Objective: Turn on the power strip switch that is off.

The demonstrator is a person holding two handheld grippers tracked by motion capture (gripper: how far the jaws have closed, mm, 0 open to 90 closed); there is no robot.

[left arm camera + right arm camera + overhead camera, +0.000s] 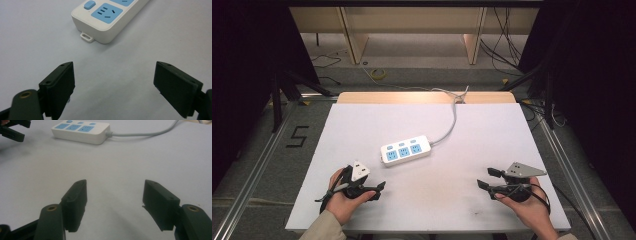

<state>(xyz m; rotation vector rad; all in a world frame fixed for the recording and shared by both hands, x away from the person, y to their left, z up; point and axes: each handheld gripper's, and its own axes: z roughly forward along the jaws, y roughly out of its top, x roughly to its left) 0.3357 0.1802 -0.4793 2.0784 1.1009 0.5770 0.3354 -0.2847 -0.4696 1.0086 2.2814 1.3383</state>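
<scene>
Two grippers, left gripper (381, 187) and right gripper (485, 178), gape wide, empty, above the white surface (472, 145); mid-surface, the white blue-socketed plastic power strip (406, 150) lies crosswise, cord end toward the right edge.

The power strip (406, 150) is white, with three sky-blue socket faces and three small blue buttons in a row above them (the slots in the sockets read as dark marks). Its cord (451, 125) is pale grey. The table (492, 135) wears a plain, pale grey-white cover, with a strip of light wood showing at the far edge and a few faint dark smudges near the front. The left gripper (379, 187) and the right gripper (484, 178) are black, each with a brass-coloured screw hole near the jaws and a light grey plate on top. A beige sleeve (319, 230) shows at the bottom.
</scene>
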